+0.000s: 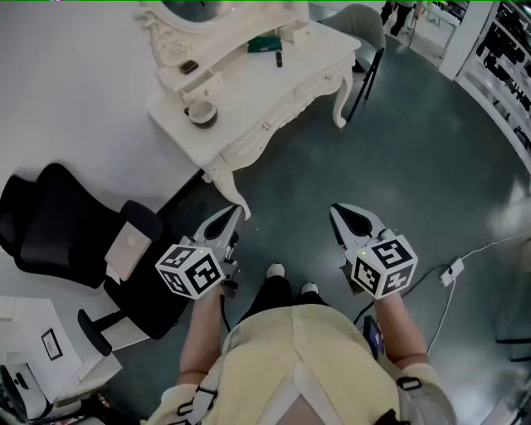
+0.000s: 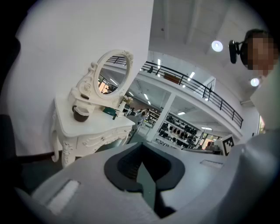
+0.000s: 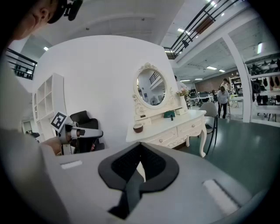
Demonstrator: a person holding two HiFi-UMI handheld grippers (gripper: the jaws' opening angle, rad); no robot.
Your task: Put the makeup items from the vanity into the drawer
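The white vanity (image 1: 311, 62) stands far ahead of me, its drawers (image 1: 286, 104) closed. On its top lie a green item (image 1: 265, 44), a small black item (image 1: 279, 59) and a brown bowl (image 1: 202, 113); a small dark item (image 1: 190, 66) rests on the raised shelf under the mirror (image 1: 195, 12). My left gripper (image 1: 236, 214) and right gripper (image 1: 337, 212) hang side by side over the floor, well short of the vanity, both shut and empty. The left gripper view shows the vanity (image 2: 94, 129) and bowl (image 2: 81, 113). The right gripper view shows the vanity (image 3: 175, 124), green item (image 3: 169, 114) and left gripper (image 3: 74, 131).
A black office chair (image 1: 66, 232) stands at the left by the wall. A grey chair (image 1: 361, 25) sits behind the vanity's right end. A white cable with a plug (image 1: 452, 272) lies on the dark floor at the right. Shop shelving (image 1: 506, 50) lines the far right.
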